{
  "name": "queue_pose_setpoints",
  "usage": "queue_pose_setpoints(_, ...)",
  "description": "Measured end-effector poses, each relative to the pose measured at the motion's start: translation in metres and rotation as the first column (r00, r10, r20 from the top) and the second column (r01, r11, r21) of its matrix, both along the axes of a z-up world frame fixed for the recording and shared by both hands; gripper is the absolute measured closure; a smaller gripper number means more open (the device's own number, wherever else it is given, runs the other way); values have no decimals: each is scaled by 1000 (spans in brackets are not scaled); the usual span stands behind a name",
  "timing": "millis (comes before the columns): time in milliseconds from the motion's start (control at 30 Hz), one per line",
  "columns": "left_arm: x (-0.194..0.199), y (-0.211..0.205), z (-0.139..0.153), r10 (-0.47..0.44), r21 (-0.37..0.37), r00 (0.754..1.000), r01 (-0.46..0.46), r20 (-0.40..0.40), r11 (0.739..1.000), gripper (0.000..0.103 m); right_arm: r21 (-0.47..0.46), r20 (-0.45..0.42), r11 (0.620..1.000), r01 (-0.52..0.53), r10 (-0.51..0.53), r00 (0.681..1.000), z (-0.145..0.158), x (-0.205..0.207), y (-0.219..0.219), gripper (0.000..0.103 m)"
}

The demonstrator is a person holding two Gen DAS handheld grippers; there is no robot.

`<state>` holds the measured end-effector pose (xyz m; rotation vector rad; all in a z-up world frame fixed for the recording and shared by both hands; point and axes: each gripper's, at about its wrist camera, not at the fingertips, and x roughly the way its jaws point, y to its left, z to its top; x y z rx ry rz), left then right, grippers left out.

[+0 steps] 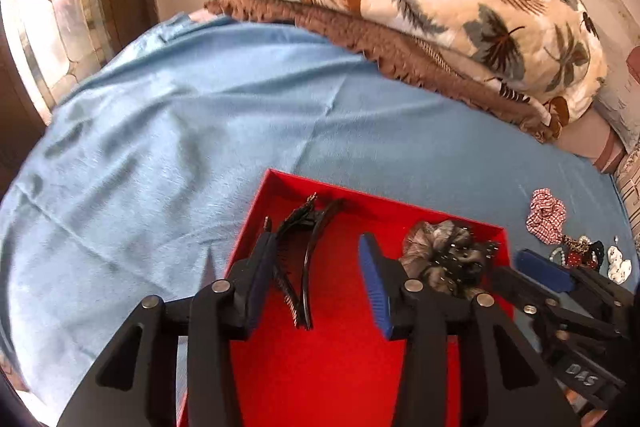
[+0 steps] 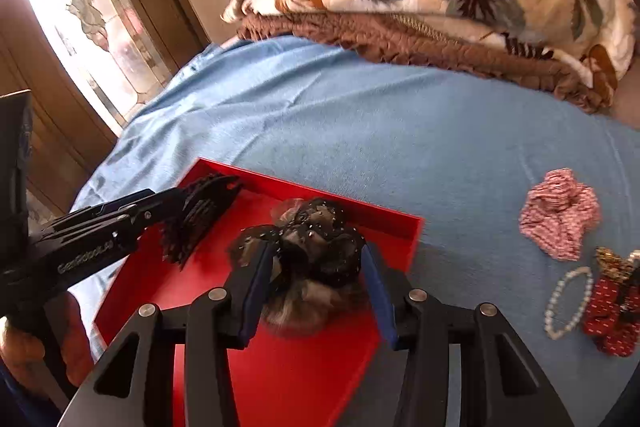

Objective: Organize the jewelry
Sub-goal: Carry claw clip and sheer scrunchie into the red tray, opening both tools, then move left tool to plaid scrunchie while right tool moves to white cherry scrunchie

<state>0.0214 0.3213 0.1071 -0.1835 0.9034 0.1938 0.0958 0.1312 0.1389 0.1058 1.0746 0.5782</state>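
Here both tools gape wide over the red tray (image 1: 436,217), left tool (image 1: 316,279) around the comb clip (image 1: 298,259), right tool (image 2: 316,287) around the scrunchie (image 2: 316,247).

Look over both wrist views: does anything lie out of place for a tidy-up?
Yes. The pink checked scrunchie, pearl bracelet and red dotted bow lie loose on the blue sheet, outside the red tray.

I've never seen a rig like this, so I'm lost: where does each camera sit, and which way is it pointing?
Left wrist: sits on the left gripper, looking along its open fingers into the red tray at a black hair clip.
Right wrist: sits on the right gripper, fingers astride a dark scrunchie.
Shared: tray, scrunchie, blue bedsheet, each other's gripper.
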Motion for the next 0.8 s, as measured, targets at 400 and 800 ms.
queue_pose_setpoints(400,-62,-71,40,-52,42,996,50,70,998,45,-56,75,945,322,-318,945,42,-125,-171,31)
queue_pose_setpoints(800,-81,-165,57,-199,44,978,196,69,980,45,-225,27,815,534,-542,840,6,-241,-238,28)
